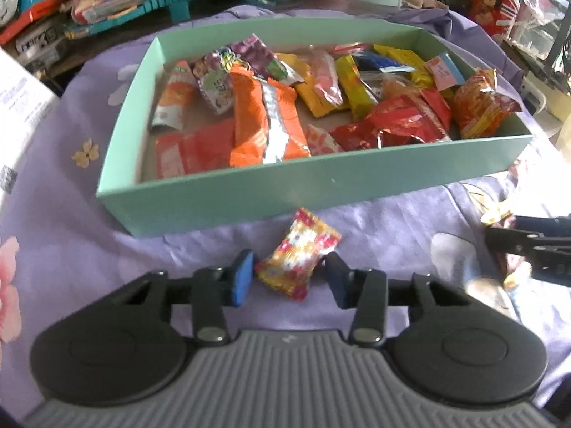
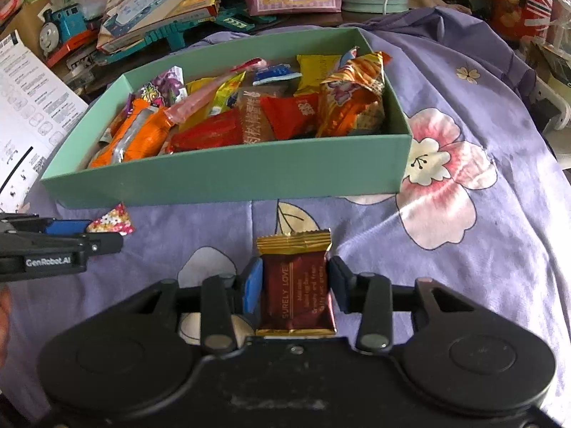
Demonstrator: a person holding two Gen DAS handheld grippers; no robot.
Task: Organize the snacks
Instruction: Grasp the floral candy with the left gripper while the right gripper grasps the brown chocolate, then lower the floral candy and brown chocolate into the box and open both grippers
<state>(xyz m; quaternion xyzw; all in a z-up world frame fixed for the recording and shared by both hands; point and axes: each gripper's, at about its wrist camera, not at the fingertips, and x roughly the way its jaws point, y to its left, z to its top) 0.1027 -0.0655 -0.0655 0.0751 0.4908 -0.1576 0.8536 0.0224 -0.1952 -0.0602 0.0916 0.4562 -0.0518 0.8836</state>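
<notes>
Mint-green box (image 1: 314, 182) holding orange-and-silver, yellow, red and purple wrappers. Lavender cloth (image 2: 464, 249) printed with pink-and-white blossoms. Small candy (image 1: 298, 255): yellow wrapper speckled red and white. Packet (image 2: 296, 285): dark red with gold crimped ends and gold lettering. Black grippers with blue pads (image 1: 242, 278).

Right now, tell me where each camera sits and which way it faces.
Left wrist: on the left gripper, angled down toward the green box; its own fingers flank a patterned candy on the purple cloth; right gripper at right edge.
Right wrist: on the right gripper, angled down at the same box; its pads press a red-gold packet; left gripper at left edge.
Shared: box, cloth, candy, toy train.
</notes>
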